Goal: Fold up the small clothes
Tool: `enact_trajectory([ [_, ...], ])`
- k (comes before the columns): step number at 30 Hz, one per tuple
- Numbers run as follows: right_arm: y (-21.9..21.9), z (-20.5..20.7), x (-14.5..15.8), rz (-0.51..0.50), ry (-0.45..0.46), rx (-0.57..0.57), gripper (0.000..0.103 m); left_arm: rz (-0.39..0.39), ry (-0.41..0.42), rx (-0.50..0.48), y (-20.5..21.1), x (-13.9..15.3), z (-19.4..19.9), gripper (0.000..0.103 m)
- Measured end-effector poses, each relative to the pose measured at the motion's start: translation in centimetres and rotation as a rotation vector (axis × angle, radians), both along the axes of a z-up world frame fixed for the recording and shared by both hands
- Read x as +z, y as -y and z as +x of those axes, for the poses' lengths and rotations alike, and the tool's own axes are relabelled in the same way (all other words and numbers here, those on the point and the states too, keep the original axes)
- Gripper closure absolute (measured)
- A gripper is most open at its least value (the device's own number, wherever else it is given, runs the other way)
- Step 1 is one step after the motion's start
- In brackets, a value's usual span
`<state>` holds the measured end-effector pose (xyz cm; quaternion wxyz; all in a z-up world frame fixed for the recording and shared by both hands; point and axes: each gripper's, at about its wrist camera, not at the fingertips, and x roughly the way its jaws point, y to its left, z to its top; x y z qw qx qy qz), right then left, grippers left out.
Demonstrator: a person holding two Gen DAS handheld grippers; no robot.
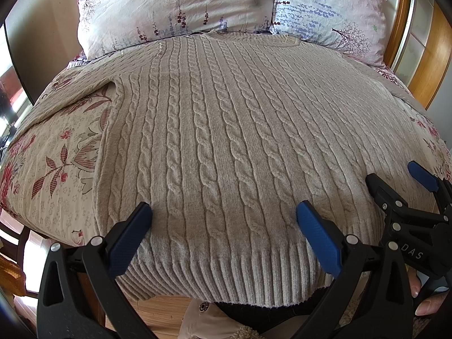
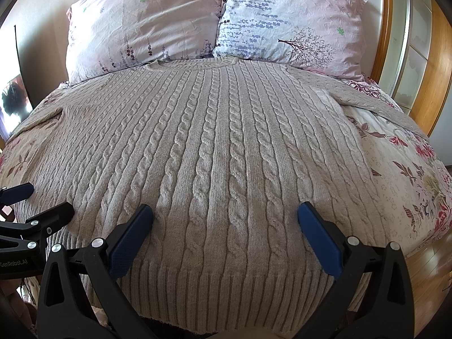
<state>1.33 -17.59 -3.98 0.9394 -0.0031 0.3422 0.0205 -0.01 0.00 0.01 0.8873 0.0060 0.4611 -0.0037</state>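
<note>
Two pillows lie against the sweater's collar, perhaps touching it.

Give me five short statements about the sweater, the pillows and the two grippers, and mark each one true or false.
1. The sweater lies spread flat on the bed. True.
2. Its collar points toward the pillows. True.
3. The left gripper is shut on the hem. False: its fingers stand wide apart above the knit.
4. The sweater is already folded in half. False: both sleeves are spread out.
5. The right gripper is open. True.
</note>
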Motion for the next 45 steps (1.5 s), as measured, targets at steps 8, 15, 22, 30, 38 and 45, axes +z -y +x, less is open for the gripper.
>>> enact_trajectory([
  [8, -0.01, 0.01, 0.0, 0.0, 0.0, 0.0, 0.001, 0.0, 0.0, 0.0, 0.0, 0.0, 0.0, 0.002],
  [15, -0.01, 0.0, -0.01, 0.0, 0.0, 0.0, 0.001, 0.0, 0.0, 0.0, 0.0, 0.0, 0.0, 0.002],
  [22, -0.04, 0.0, -0.03, 0.001, -0.001, 0.0, 0.001, 0.0, 0.0, 0.0, 0.0, 0.0, 0.0, 0.002],
  [30, -0.06, -0.01, -0.04, 0.0, 0.0, 0.0, 0.001, 0.0, 0.001, 0.0, 0.0, 0.0, 0.0, 0.002],
  [38, -0.06, -0.02, -0.07, 0.0, -0.001, 0.0, 0.001, -0.001, 0.001, 0.0, -0.01, 0.0, -0.01, 0.002],
  [45, -0.07, 0.01, 0.1, -0.005, 0.003, 0.004, 0.001, -0.001, -0.015, -0.001, -0.15, 0.22, 0.29, 0.002],
])
